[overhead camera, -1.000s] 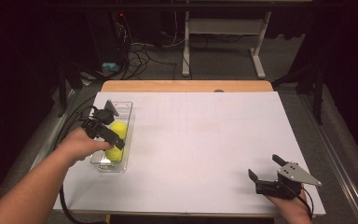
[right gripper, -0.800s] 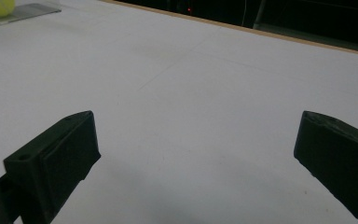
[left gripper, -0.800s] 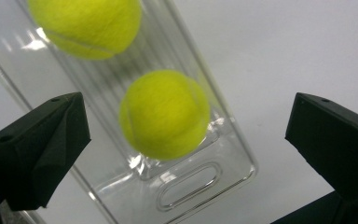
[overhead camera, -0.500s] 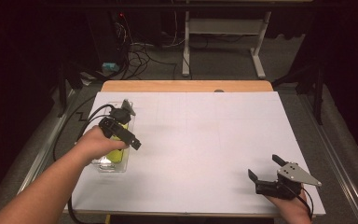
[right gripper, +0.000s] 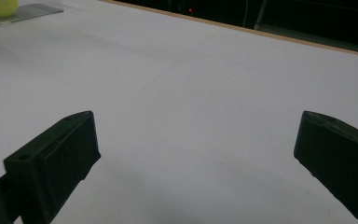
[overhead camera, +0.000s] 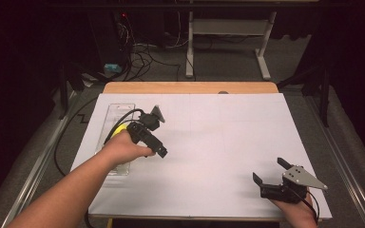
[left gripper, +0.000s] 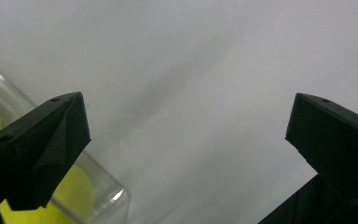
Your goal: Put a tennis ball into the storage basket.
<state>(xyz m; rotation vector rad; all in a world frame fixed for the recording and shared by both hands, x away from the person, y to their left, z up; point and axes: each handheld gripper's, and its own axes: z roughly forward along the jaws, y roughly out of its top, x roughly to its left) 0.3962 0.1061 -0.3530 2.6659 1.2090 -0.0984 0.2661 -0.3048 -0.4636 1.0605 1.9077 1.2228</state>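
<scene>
Left tongs (overhead camera: 159,151) gape empty, yellow ball (overhead camera: 119,130) just beside them.

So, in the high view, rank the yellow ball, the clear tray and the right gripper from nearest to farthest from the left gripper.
1. Yellow ball, just left of the left gripper.
2. Clear tray, around the ball at the table's left; too close to call against the ball.
3. Right gripper, far off at the near right corner.
</scene>
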